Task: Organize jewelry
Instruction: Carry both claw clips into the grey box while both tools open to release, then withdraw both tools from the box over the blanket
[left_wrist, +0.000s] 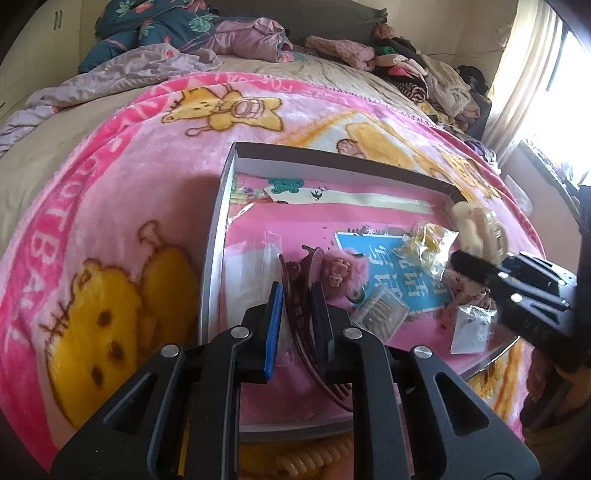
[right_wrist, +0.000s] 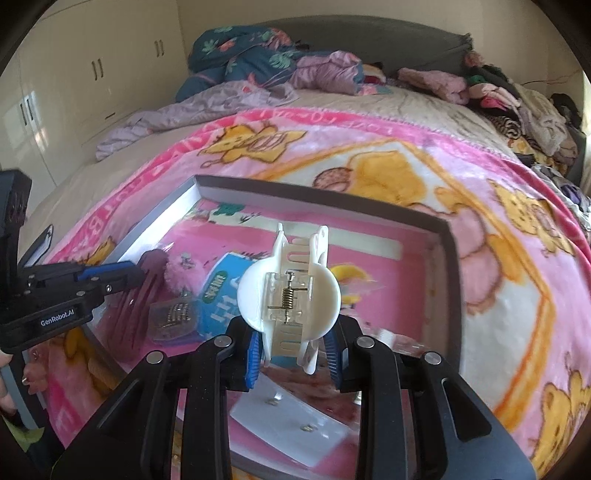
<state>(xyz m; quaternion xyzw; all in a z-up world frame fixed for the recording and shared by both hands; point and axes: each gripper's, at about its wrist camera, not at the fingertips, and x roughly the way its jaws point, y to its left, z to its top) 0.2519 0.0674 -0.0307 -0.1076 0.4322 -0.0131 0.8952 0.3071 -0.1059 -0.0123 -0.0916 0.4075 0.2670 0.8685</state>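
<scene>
2 hair clips are being gathered at once over a shallow grey-walled box (left_wrist: 218, 206) that lies on a plush pink cartoon blanket (left_wrist: 110, 192) spread across a bed. The left gripper (left_wrist: 297, 295) is clenched on a dark maroon hair clip (left_wrist: 295, 273), a long, curved, glossy plastic piece with comb teeth showing at its near end; the clip is pinched between the blue ribbed pad and the black finger, low over the box's left side. The right gripper (right_wrist: 291, 350) is clenched on a white claw clip (right_wrist: 291, 295), held upright above the middle of the box; its smooth round body, slotted prongs and bare coiled metal spring are plainly seen. Inside the box, on a printed pink liner, a fluffy pink hair accessory (left_wrist: 341, 271), a crinkled yellow cellophane packet (left_wrist: 428, 243), a clear packet of small metallic pieces (left_wrist: 378, 314) and a white card of earrings (right_wrist: 291, 424) are scattered. The step in hand is judged to be the sorting of clips, with both pieces grasped but not yet placed. The next move is likely to call for a carry to a chosen spot and a gentle release, since hard, slick plastic can slip or twist between narrow pads.
</scene>
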